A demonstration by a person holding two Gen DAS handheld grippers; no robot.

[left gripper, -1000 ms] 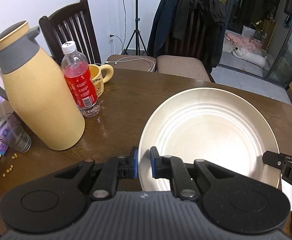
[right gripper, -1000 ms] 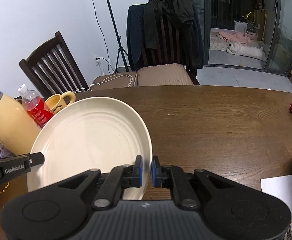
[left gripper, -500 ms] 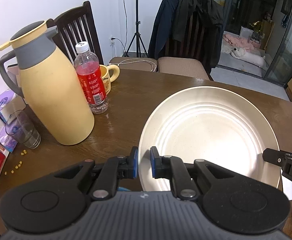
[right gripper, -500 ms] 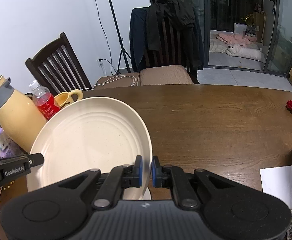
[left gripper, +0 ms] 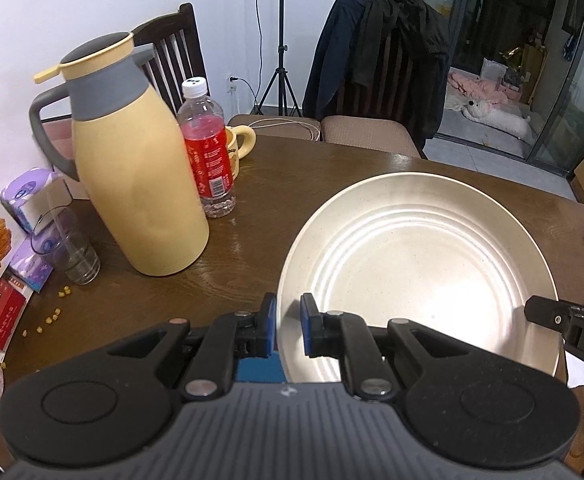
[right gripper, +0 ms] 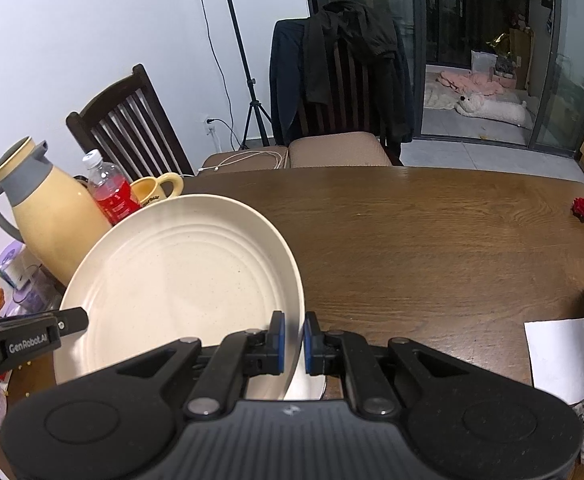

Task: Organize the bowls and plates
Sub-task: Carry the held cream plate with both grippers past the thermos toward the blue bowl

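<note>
A large cream plate (left gripper: 420, 264) with ribbed rings hangs tilted above the brown wooden table (right gripper: 432, 240), carried between both grippers. My left gripper (left gripper: 287, 320) is shut on its left rim, the blue pads pinching the edge. My right gripper (right gripper: 292, 340) is shut on the opposite rim of the plate (right gripper: 179, 288). Each view shows the other gripper at the far rim: the right gripper (left gripper: 564, 320) and the left gripper (right gripper: 31, 336). A white edge (right gripper: 308, 388) peeks out under the plate; what it is stays hidden.
At the table's left stand a yellow thermos jug (left gripper: 131, 176), a red-drink bottle (left gripper: 207, 152), a yellow mug (left gripper: 239, 144) and a glass (left gripper: 67, 248), with snack packs and crumbs. A white paper sheet (right gripper: 564, 356) and a red flower (right gripper: 582, 207) lie at the right. Chairs stand behind.
Both grippers have drawn back and slightly up with the plate still pinched. The thermos, bottle and mug have slid further into both views and look smaller.
</note>
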